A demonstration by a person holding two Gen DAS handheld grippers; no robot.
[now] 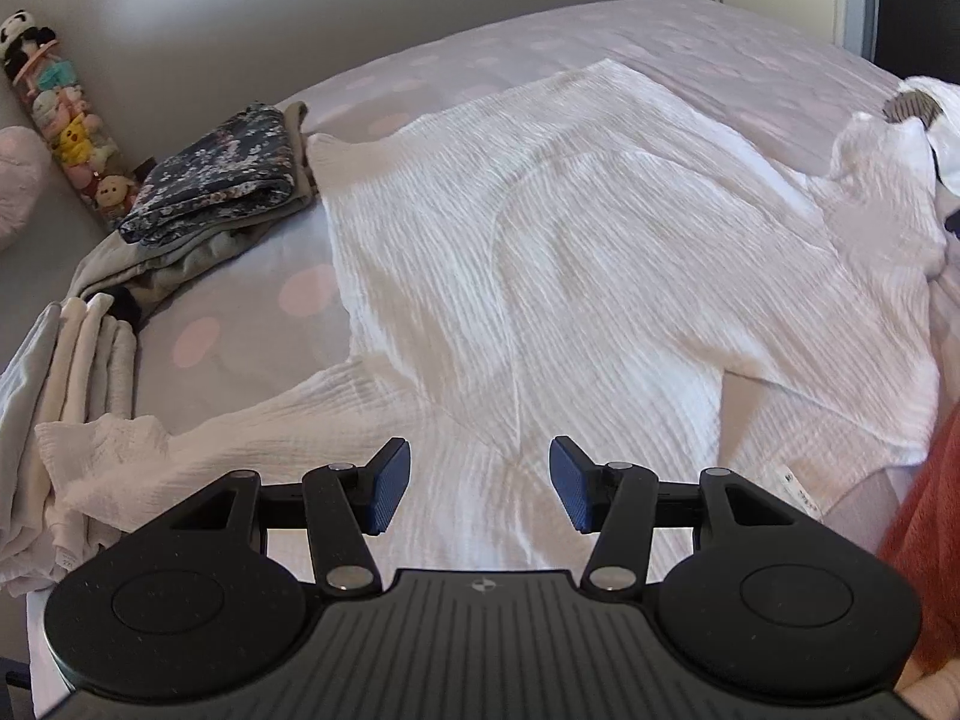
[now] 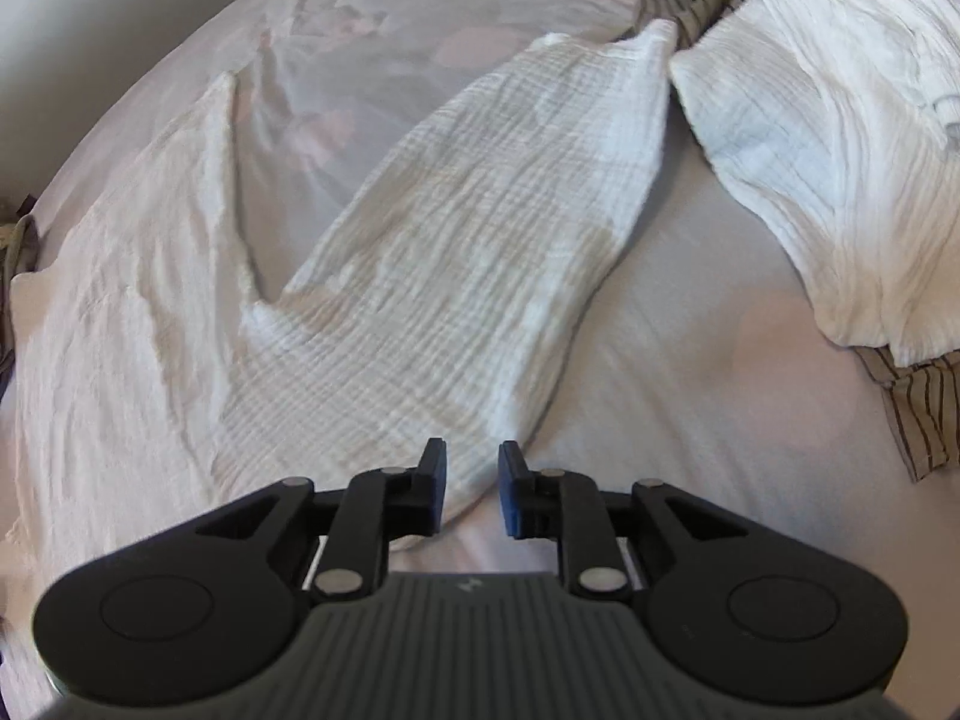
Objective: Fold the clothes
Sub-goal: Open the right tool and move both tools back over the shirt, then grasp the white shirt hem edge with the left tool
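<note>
White crinkled cotton shirt [image 1: 570, 252] lay spread flat on the lilac bed sheet with pink dots [image 1: 252, 312], one sleeve [image 2: 480, 228] folded across. Left gripper [image 1: 480, 489] hovered over it, fingers wide apart and empty. Right gripper [image 2: 473, 489] had its fingers narrowly parted above the sleeve's edge, gripping nothing. Folded floral navy cloth [image 1: 222, 180] sat beside.
</note>
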